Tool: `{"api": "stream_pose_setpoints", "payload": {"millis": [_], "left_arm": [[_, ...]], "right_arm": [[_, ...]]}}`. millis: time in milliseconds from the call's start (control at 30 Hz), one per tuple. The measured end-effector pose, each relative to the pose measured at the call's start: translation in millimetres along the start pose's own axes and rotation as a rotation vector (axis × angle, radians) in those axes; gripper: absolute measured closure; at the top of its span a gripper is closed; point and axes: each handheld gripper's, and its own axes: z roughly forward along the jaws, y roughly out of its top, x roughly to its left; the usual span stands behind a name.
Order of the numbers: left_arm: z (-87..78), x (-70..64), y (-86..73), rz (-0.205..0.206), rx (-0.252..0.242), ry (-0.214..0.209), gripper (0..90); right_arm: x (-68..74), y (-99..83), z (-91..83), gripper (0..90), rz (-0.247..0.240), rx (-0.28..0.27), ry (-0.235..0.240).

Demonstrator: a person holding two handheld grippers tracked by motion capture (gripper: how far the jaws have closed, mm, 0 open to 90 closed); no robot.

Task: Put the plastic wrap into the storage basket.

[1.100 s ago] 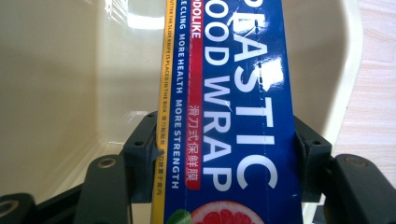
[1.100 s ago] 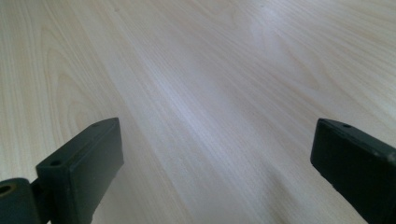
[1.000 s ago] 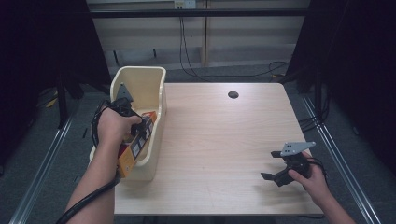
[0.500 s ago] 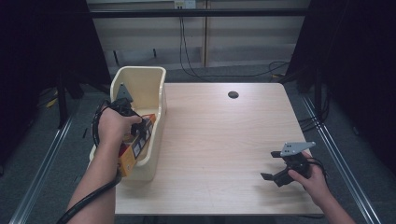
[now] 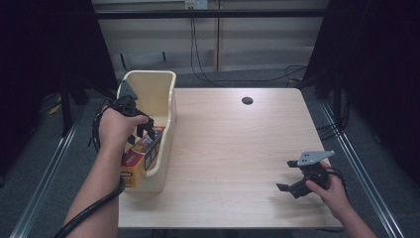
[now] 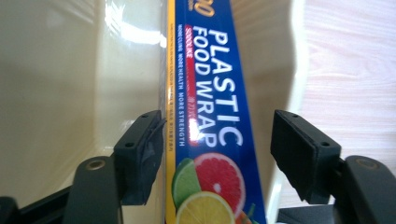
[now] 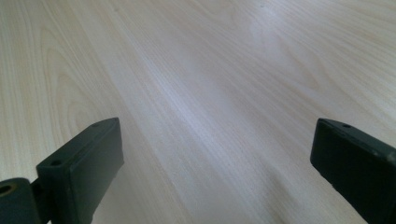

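A blue box of plastic food wrap (image 5: 143, 148) with citrus fruit printed on it lies lengthwise in a cream plastic bin (image 5: 171, 99) at the table's left edge. My left gripper (image 5: 144, 133) reaches down into the bin. In the left gripper view the gripper (image 6: 217, 154) is open astride the box (image 6: 210, 93): the left jaw touches the box's yellow edge and the right jaw stands clear of it. The bin's wall (image 6: 70, 70) is beside them. My right gripper (image 5: 287, 175) hovers low over the near right of the table, open (image 7: 215, 158) with nothing in it.
The light wooden table (image 5: 237, 148) has a round dark hole (image 5: 247, 100) near its far edge. Cables (image 5: 208, 69) lie on the floor behind the table. Metal rails (image 5: 44, 163) run along the floor on both sides.
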Motion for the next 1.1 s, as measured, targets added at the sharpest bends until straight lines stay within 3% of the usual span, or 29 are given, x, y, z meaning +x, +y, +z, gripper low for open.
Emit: {"api": "stream_pose_setpoints", "payload": {"millis": [133, 300, 533, 733, 800, 833, 1100], "left_arm": [[-7.8, -3.4, 1.1, 0.027, -0.006, -0.032, 31.4], [-13.9, -11.2, 2.2, 0.047, -0.050, -0.068, 28.7], [-20.2, -30.0, 2.6, 0.121, -0.102, -0.133, 21.6], [-20.3, -43.7, 3.4, 0.198, -0.150, -0.159, 15.4], [-20.4, -46.0, 3.2, 0.200, -0.152, -0.165, 14.9], [-20.0, -49.2, 3.2, 0.222, -0.159, -0.171, 14.8], [-16.0, -65.9, 2.3, 0.283, -0.186, -0.203, 9.2]], "right_arm": [[0.3, 0.2, -0.2, 2.4, 0.001, -0.001, 0.000], [-0.2, -1.2, -1.5, 2.4, 0.002, -0.002, -0.003], [0.9, -1.3, -2.9, 2.4, 0.008, -0.006, -0.008], [1.4, -2.0, -4.4, 2.4, 0.013, -0.006, -0.011], [1.1, -2.0, -4.4, 2.4, 0.012, -0.008, -0.012], [1.1, -2.0, -4.5, 2.4, 0.011, -0.008, -0.012], [1.8, -1.4, -4.4, 2.4, 0.008, -0.006, -0.007]]}}
